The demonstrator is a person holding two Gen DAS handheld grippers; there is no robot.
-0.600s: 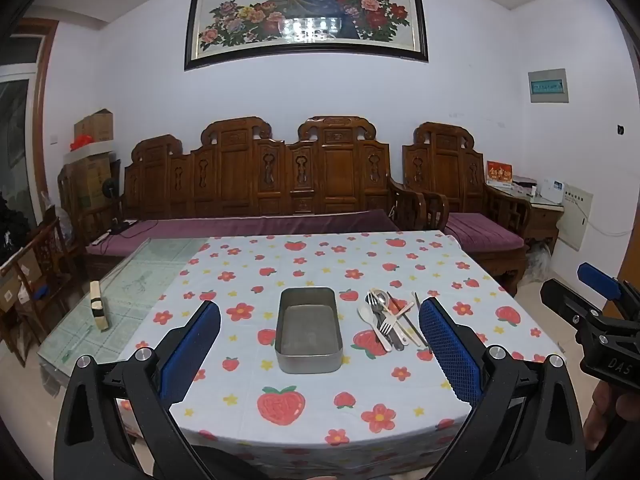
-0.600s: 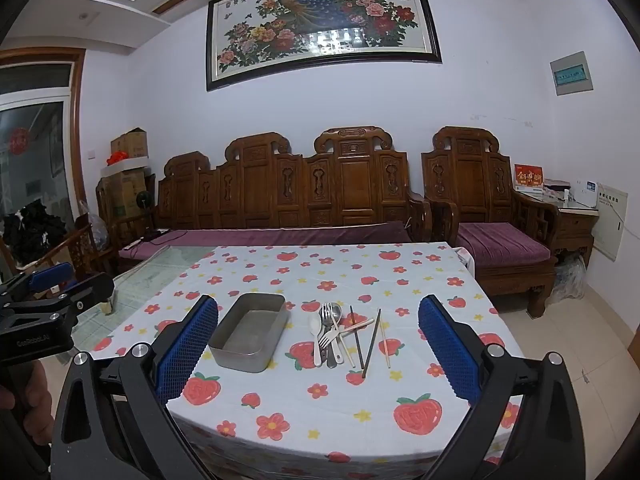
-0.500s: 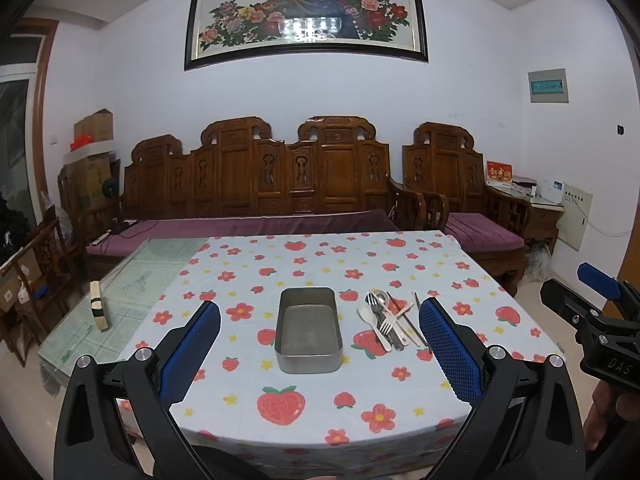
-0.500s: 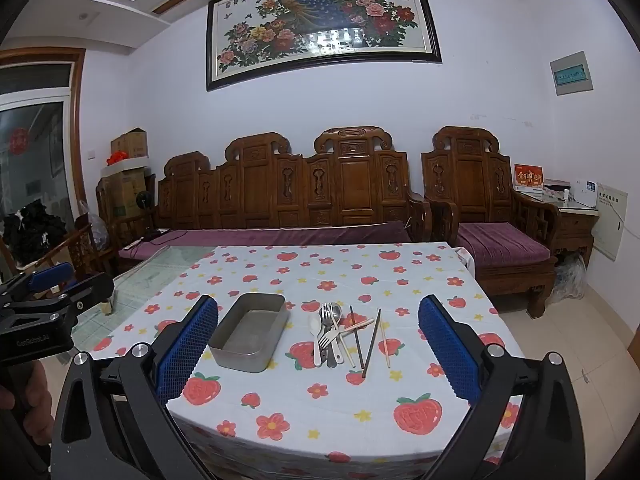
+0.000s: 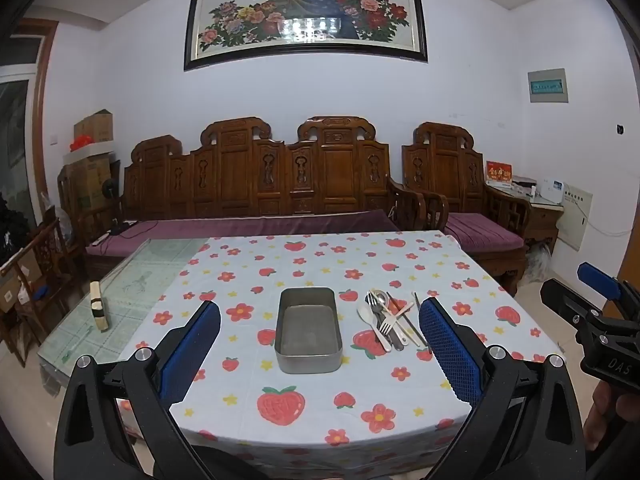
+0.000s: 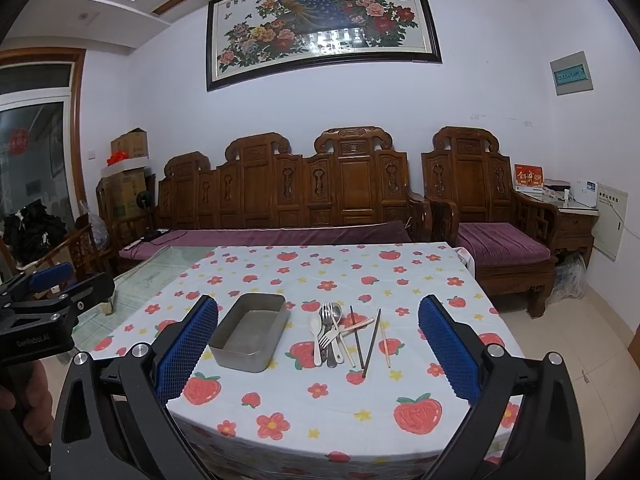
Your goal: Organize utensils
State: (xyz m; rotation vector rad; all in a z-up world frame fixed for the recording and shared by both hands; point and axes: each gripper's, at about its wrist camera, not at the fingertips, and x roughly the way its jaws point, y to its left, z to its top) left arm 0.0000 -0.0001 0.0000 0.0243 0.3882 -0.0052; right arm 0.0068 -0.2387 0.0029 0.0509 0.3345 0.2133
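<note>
An empty rectangular metal tin sits mid-table on the strawberry-print tablecloth. Just right of it lies a loose pile of utensils: a white spoon, metal fork and spoon, and several chopsticks, dark and pale. My left gripper hovers in front of the table's near edge, open, nothing between its blue pads. My right gripper is likewise open and empty, short of the table. Each gripper shows at the edge of the other's view, held by a hand.
A bare glass tabletop strip lies left of the cloth with a small wooden block standing on it. A carved wooden bench and armchair stand behind the table. Boxes are stacked at the far left.
</note>
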